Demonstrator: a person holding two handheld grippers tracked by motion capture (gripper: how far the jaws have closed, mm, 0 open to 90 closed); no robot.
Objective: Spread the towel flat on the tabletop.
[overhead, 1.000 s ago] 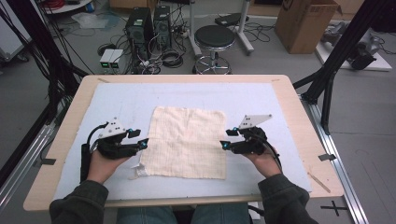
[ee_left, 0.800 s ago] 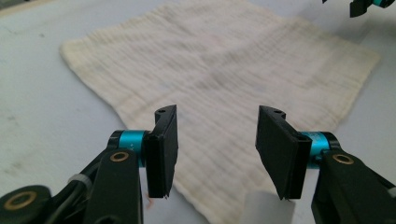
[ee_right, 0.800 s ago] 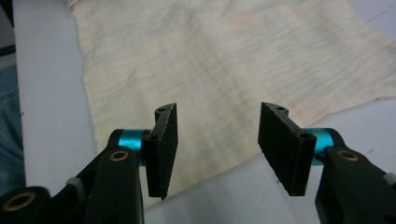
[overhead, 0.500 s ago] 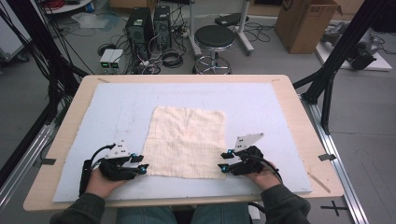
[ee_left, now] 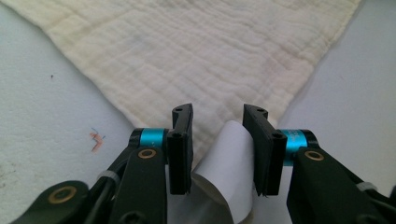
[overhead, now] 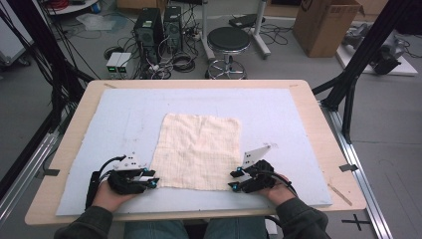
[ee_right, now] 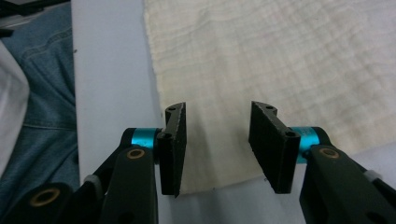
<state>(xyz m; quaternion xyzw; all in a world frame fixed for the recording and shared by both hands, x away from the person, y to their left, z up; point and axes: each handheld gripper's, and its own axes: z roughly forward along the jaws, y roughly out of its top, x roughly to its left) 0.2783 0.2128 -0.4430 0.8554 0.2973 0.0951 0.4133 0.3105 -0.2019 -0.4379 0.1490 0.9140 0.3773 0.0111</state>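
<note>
Now lower | left claw (overhead: pixel 152 182), right claw (overhead: pixel 234 180) | at cloth (overhead: pixel 199 149) near corners, open

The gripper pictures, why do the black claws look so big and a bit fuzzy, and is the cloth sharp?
Left gripper view: the jaws sit right at the lens, so they loom large and soft-edged, while the cream cloth weave reads fairly clearly. Right gripper view: same looming jaws, cloth slightly hazy. High view: even light, no strong glare; the table edges bow a little.

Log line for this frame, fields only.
left gripper: open, cloth corner | right gripper: open, other near corner | cloth: flat
</note>
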